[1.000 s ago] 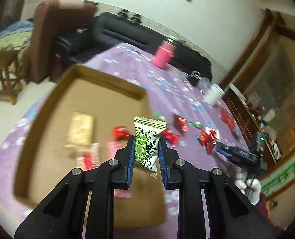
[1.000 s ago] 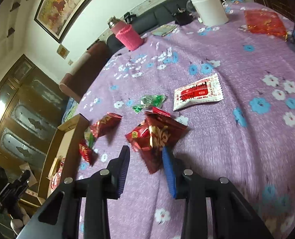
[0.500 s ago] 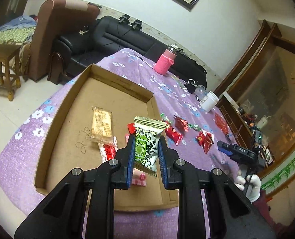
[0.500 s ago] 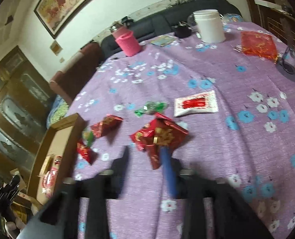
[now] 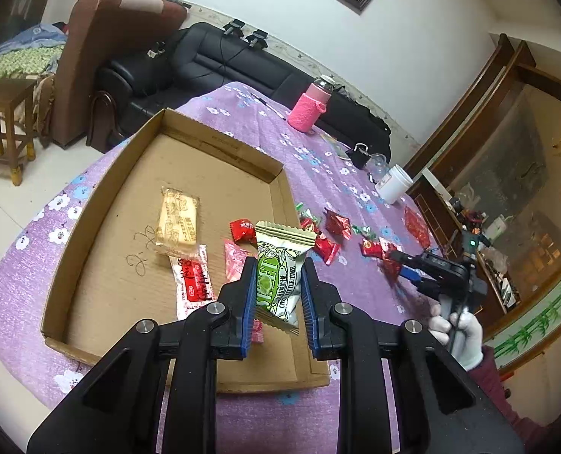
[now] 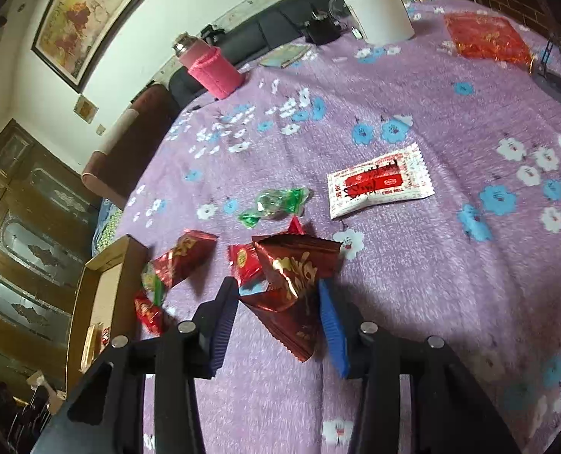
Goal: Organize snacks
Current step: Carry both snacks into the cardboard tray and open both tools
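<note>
Pinching green snack packet (image 5: 278, 276) in left tongs (image 5: 276, 287), above cardboard tray (image 5: 102, 204)

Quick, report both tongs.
Left tongs: shut on the green snack packet.
Right tongs: open, straddling the dark red packet.

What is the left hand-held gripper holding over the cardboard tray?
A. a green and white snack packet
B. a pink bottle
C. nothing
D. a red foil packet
A: the left hand-held gripper is shut on a green and white packet, held above the tray.
</note>
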`<state>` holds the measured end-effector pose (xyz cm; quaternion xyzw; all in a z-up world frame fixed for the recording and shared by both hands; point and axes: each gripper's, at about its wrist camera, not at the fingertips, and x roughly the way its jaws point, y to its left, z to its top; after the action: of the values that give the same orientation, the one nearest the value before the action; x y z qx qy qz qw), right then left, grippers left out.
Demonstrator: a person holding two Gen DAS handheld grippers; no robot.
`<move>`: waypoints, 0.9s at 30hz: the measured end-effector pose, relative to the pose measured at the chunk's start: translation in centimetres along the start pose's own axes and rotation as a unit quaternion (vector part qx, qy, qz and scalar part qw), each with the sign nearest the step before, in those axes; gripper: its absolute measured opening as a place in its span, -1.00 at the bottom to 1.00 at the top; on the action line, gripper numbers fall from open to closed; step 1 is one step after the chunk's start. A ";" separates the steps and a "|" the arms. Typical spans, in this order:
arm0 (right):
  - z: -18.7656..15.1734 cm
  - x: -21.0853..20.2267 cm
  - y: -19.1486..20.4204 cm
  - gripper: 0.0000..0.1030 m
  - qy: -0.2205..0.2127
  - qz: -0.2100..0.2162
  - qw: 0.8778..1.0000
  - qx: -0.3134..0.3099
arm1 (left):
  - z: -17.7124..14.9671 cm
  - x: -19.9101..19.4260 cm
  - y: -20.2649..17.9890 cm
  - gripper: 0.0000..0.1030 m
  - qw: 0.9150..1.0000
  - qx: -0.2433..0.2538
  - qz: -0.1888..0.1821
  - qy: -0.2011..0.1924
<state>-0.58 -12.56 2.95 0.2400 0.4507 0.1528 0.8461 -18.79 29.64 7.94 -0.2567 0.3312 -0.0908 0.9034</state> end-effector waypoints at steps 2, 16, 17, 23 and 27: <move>-0.4 -1.3 0.4 -0.10 -0.006 0.012 1.000 -0.003 | 0.0 0.5 0.3 -0.59 1.000 -0.004 0.002 0.004; -6.1 0.8 15.3 -0.10 0.074 0.110 0.977 -0.167 | 0.0 2.2 3.9 -0.59 0.998 -0.040 0.031 0.026; -6.4 1.2 16.4 -0.10 0.078 0.114 0.974 -0.178 | 0.0 2.1 4.1 -0.59 0.998 -0.041 0.031 0.025; -7.8 3.9 20.9 -0.10 0.097 0.110 0.963 -0.225 | 0.3 2.1 5.6 -0.59 0.997 -0.052 0.049 0.025; -8.1 6.0 22.7 -0.06 0.104 0.095 0.961 -0.239 | 0.4 2.0 5.7 -0.28 0.996 -0.045 0.070 0.021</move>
<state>-5.03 11.51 7.24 0.0553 0.4616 0.3598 0.8090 -17.00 33.96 4.09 -0.2710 0.3710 -0.0173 0.8880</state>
